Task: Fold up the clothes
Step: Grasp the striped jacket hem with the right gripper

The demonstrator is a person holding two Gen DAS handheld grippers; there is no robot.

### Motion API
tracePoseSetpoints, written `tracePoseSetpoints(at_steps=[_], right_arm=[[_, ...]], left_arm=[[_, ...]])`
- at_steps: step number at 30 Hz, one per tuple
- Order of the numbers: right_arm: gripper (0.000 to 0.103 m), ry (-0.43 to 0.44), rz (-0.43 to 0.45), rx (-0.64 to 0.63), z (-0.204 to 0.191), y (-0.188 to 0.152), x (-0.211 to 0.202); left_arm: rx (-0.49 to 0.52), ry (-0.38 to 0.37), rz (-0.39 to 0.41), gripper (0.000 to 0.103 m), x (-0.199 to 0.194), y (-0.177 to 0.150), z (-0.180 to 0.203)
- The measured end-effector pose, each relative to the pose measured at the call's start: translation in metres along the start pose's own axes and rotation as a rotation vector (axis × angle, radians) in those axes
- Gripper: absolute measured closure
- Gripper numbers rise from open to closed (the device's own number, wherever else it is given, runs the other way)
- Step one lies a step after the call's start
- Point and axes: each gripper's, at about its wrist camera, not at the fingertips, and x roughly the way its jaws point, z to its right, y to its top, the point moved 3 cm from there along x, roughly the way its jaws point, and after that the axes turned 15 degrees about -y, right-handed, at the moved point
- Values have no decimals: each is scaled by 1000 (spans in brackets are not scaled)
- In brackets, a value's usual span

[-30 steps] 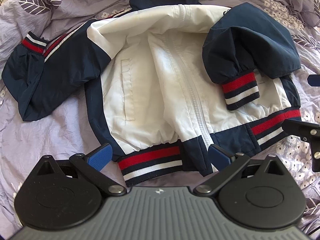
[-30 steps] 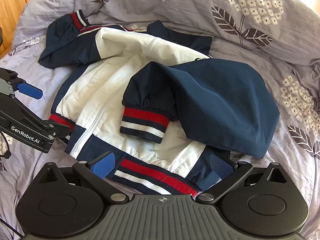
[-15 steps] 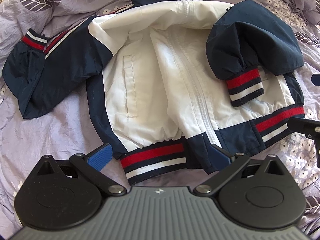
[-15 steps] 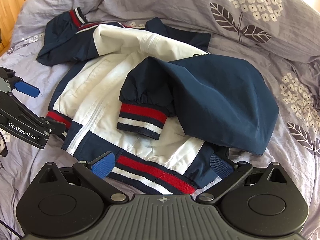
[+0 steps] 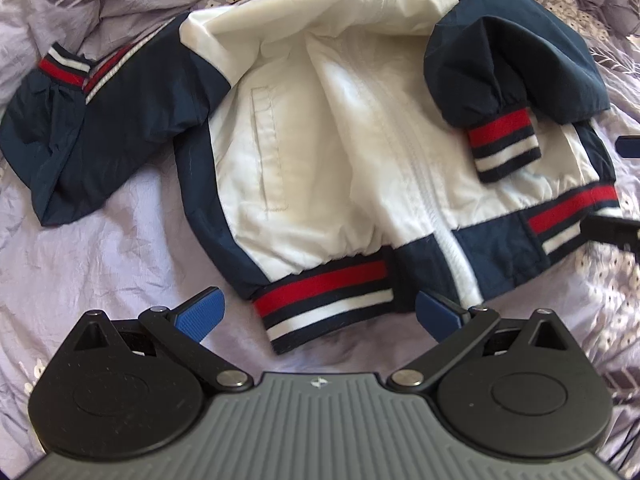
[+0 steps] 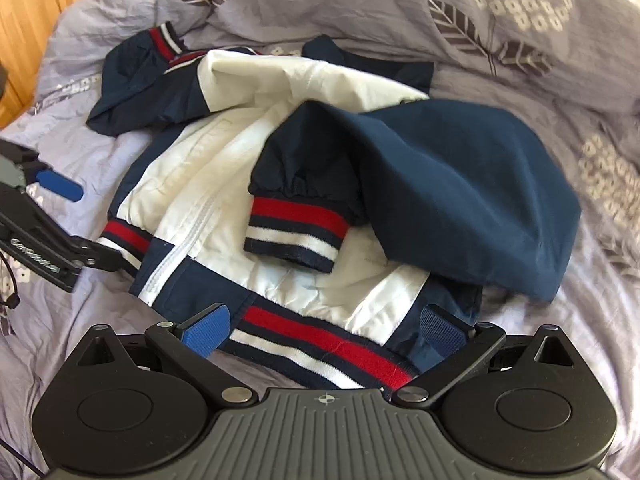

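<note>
The left gripper (image 5: 318, 312) has its jaws spread wide, blue pads at 10 and 2 o'clock of its body, gripping nothing. The right gripper (image 6: 326, 326) is likewise wide apart and empty, with its pads angled outward.

Only lettering in sight: white print on black arm of left gripper (image 6: 60, 188), seen from right wrist view, low at left edge. Blurred here, letters run together, not readable. Small cross-in-circle mark moulded on grey ribbed body of right gripper (image 6: 325, 330), top centre of that body. Similar small pale emblem on grey body of left gripper in its own view, shape unclear. No words or numbers on jacket (image 5: 340, 152), none on bedsheet (image 6: 520, 32).
</note>
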Motion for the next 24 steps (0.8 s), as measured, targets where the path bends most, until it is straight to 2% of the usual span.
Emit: tracePoseSetpoints(at_steps=[3, 7, 10, 12, 14, 17, 21, 24], right_arm=[[0, 5, -5, 9, 2, -6, 8], [0, -7, -9, -23, -1, -14, 14], [0, -36, -6, -50, -3, -20, 19], [0, -80, -8, -50, -1, -23, 23], [0, -112, -8, -29, 5, -24, 27], [0, -146, 2, 12, 17, -26, 29], [2, -253, 37, 31, 37, -29, 29], [7, -199, 33, 68, 53, -37, 29]], left_arm=[[-7, -24, -6, 0, 4, -10, -13], [39, -36, -12, 1, 11, -23, -20], [88, -15, -21, 1, 20, -28, -19], [104, 33, -24, 0, 28, -27, -18], [101, 86, -15, 0, 35, -23, -20], [87, 106, -4, 0, 42, -17, -27], [69, 136, -1, 0, 41, -17, -41], [55, 111, 19, 0, 33, -22, -52]])
